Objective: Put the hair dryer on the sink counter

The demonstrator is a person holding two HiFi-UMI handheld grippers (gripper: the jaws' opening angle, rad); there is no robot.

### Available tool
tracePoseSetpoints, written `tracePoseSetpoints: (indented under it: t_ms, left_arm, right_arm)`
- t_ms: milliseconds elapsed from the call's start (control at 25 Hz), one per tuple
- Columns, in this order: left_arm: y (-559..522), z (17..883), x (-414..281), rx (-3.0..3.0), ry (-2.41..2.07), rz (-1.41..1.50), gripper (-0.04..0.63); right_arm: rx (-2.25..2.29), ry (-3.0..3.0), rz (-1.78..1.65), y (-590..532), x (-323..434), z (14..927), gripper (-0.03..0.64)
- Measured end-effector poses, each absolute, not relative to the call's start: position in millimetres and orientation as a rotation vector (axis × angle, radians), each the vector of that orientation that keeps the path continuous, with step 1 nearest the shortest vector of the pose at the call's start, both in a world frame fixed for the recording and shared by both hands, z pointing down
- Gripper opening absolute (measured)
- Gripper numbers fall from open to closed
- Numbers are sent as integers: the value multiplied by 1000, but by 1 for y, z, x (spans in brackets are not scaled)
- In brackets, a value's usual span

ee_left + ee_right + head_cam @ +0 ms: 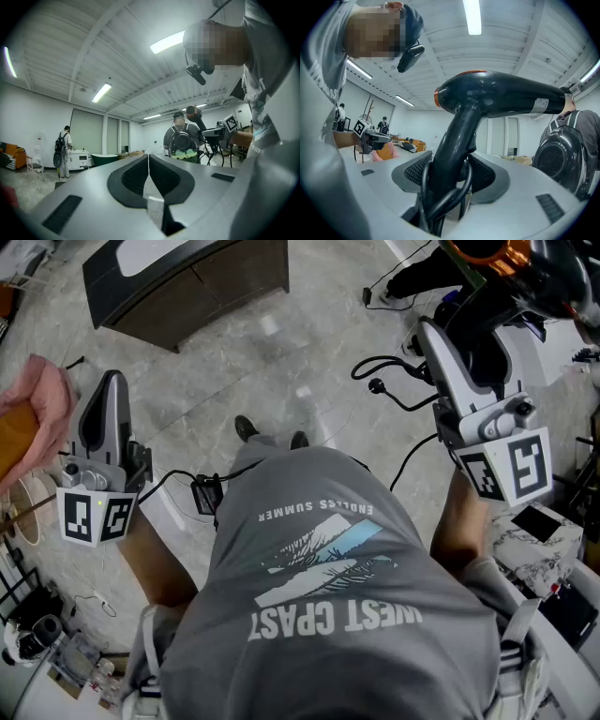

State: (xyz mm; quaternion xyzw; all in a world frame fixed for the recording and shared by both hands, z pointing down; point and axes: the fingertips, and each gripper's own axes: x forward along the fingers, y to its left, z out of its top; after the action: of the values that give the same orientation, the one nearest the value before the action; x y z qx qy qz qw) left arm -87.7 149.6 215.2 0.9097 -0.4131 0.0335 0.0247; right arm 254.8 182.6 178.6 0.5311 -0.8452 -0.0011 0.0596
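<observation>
The black hair dryer (501, 98) with an orange ring at its back fills the right gripper view, barrel level and pointing right. Its handle runs down between the jaws, and its black cable is looped beside the handle. My right gripper (450, 168) is shut on that handle. In the head view the right gripper (459, 352) is raised at the upper right with the hair dryer (487, 268) above it. My left gripper (108, 404) is held out at the left. Its jaws (148, 161) are shut with nothing between them.
A dark cabinet with a white top (187, 282) stands at the far upper left. The dryer's plug and cable (380, 387) trail over the marble floor. A pink cloth (42, 409) hangs at the left, a marbled box (534, 535) sits at the right. Other people (62, 147) stand in the room.
</observation>
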Motion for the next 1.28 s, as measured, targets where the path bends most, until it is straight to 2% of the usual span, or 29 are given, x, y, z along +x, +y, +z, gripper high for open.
tracePoseSetpoints:
  t_ms: [880, 1280]
  left_arm:
    - [156, 212, -83, 2813, -1265, 113, 18]
    - [123, 227, -92, 2801, -1215, 101, 18]
  right_arm:
    - [1584, -2573, 17, 184, 252, 178, 258]
    - [1629, -2568, 89, 157, 241, 185, 258]
